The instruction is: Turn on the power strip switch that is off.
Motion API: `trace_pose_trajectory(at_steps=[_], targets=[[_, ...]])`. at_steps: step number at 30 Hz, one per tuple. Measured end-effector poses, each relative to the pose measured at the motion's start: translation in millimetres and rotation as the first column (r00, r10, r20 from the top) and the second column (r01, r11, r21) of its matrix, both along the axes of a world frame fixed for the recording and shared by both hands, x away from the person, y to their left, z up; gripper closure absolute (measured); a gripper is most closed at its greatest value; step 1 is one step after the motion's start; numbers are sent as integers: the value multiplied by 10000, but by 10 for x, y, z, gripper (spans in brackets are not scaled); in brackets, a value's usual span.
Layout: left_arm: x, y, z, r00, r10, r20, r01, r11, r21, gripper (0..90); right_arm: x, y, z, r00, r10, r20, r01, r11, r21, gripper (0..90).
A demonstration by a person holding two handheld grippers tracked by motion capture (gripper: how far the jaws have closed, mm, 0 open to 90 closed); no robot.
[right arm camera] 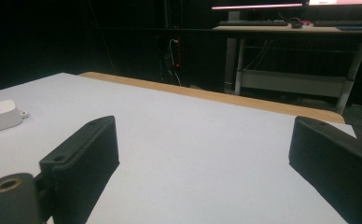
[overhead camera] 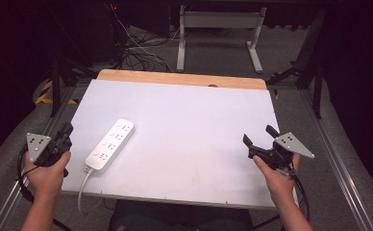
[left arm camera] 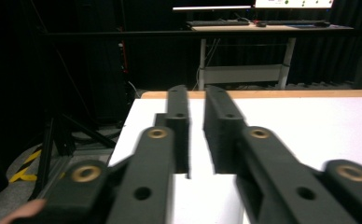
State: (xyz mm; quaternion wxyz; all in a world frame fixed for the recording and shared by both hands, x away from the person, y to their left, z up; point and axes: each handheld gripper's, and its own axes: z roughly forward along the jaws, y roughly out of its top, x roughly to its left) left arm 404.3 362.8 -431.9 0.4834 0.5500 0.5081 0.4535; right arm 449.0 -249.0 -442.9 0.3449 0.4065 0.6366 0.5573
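Your forearms enter nearest the camera, and at the left your left gripper [overhead camera: 64, 134] hovers over the table's left edge with its jaws nearly pressed together, only a narrow slit between them and nothing held. Just to its right lies the white power strip [overhead camera: 110, 145], angled on the white tabletop [overhead camera: 189, 125] near the front-left corner, its cord [overhead camera: 82, 190] running off the near edge. Expect the strip to be a rigid plastic bar, light but smooth and a bit slippery, with the stiff cord tugging at one end; you would do best to pinch it across its narrow width near the middle, so it doesn't pivot. Further right, the tabletop is bare. At the right, well apart from the strip, your right gripper [overhead camera: 260, 140] holds its jaws spread wide, empty, above the surface.
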Motion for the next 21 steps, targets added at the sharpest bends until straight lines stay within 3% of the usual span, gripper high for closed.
trace_pose_trajectory(at_steps=[3,12,16,21], targets=[[-13,1,20,10000,14,70,-15,9999,149,900,-5,2,1,10000,33,7,-33,10000,-13,91],[13,-43,24,9996,-242,-108,248,9982,543,900,3,12,-5,9999,139,-40,-139,9999,-55,94],[-1,-46,45,9960,-571,-687,604,9971,472,900,-8,8,0,9999,160,-23,-160,9999,-22,96],[24,-84,51,9932,-627,-983,689,9957,614,900,-3,9,-1,9999,164,-15,-164,9999,-43,97]])
